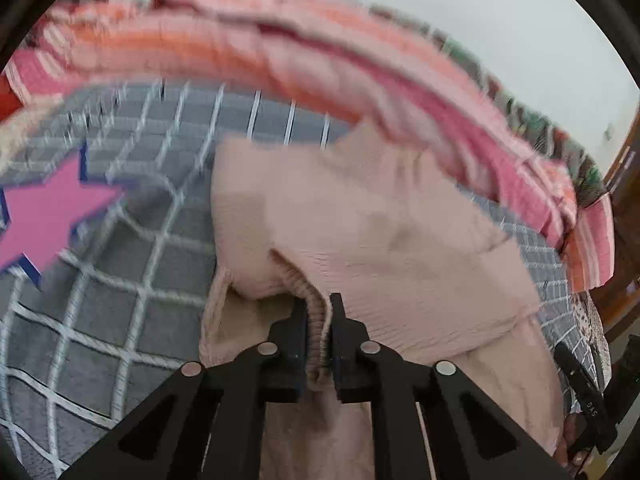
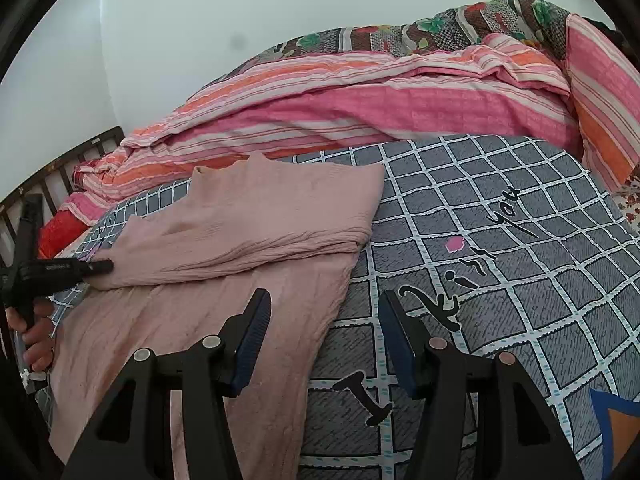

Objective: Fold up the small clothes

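A pale pink knit sweater (image 2: 256,216) lies on the grey checked bedsheet (image 2: 500,280), its upper part folded over its lower part. My left gripper (image 1: 318,300) is shut on a ribbed edge of the sweater (image 1: 380,232) and holds that edge bunched between its fingers; the left wrist view is motion-blurred. The left gripper also shows at the sweater's left side in the right wrist view (image 2: 104,267). My right gripper (image 2: 324,300) is open and empty, hovering over the sweater's right edge and the sheet.
A rumpled pink and orange striped quilt (image 2: 340,104) lies along the back of the bed, with a floral blanket (image 2: 460,20) behind it. A dark wooden bed rail (image 2: 60,160) runs at the left. A pink star print (image 1: 48,216) marks the sheet.
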